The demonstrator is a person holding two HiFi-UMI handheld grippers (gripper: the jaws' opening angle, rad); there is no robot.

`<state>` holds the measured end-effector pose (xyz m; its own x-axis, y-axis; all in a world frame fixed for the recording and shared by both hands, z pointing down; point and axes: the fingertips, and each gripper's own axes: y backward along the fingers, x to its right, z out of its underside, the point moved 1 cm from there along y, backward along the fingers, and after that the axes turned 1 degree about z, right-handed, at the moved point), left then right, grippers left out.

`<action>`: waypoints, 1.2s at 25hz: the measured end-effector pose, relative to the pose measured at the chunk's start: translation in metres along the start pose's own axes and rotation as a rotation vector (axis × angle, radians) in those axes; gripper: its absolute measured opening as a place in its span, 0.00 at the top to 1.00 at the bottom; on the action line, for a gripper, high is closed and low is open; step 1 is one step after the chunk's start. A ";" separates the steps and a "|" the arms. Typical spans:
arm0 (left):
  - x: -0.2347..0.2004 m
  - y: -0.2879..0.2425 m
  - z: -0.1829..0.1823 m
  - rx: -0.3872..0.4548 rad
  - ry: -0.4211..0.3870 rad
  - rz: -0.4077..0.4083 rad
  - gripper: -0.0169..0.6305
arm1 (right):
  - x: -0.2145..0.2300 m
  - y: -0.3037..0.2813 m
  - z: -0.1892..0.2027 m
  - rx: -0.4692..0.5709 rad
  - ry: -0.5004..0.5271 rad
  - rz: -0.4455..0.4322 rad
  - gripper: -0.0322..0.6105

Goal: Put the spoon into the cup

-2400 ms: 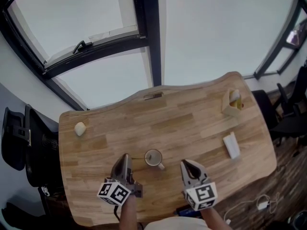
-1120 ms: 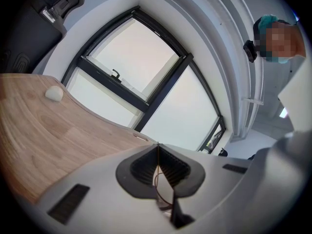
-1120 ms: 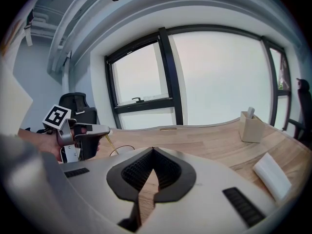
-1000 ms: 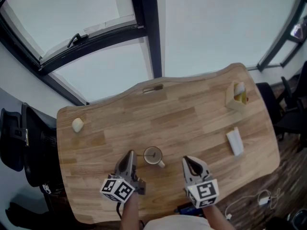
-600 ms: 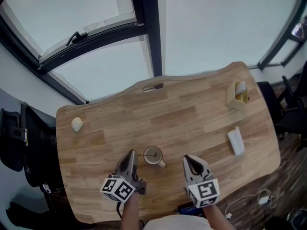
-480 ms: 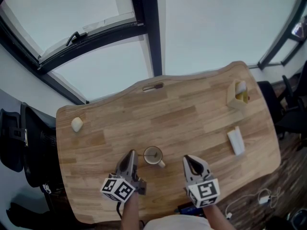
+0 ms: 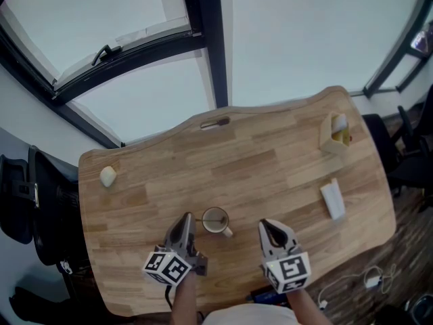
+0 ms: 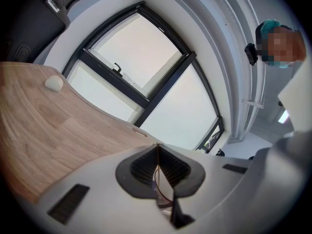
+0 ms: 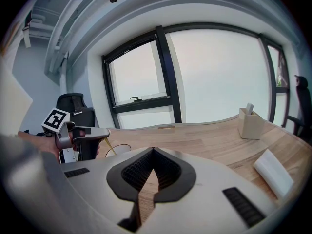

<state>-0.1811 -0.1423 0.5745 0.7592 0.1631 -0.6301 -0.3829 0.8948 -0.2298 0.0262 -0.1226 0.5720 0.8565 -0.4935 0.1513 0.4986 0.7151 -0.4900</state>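
Since the earliest frame the left gripper [image 7: 184, 222] has edged a little closer to the cup [image 7: 215, 220], and over the last half second nothing has visibly shifted. Its fingers are pressed together on the thin golden handle of the spoon [image 9: 110, 148], which slants down from the fingertips towards the cup's rim; whether the lower end is already inside the cup cannot be told. The cup stands upright on the desk [image 7: 257, 168] near its front edge, between the two grippers, handle towards the right gripper [image 7: 269, 230]. That gripper hovers just beside it, fingers slightly apart with only bare wood showing between them. Farther off lie a small wooden box [image 7: 335, 139], a white block [image 7: 331, 200] and a pale lump [image 7: 108, 176].
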 end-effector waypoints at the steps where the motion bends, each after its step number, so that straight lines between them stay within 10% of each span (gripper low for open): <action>1: 0.000 0.000 0.000 0.001 0.003 0.001 0.97 | 0.001 0.000 0.000 0.001 -0.002 0.001 0.95; 30: 0.005 0.003 -0.008 0.022 -0.104 -0.032 0.91 | 0.007 0.004 -0.010 0.053 0.001 0.037 0.95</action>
<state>-0.1828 -0.1424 0.5652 0.8218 0.1753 -0.5422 -0.3469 0.9088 -0.2319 0.0332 -0.1281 0.5625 0.8745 -0.4665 0.1332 0.4728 0.7580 -0.4493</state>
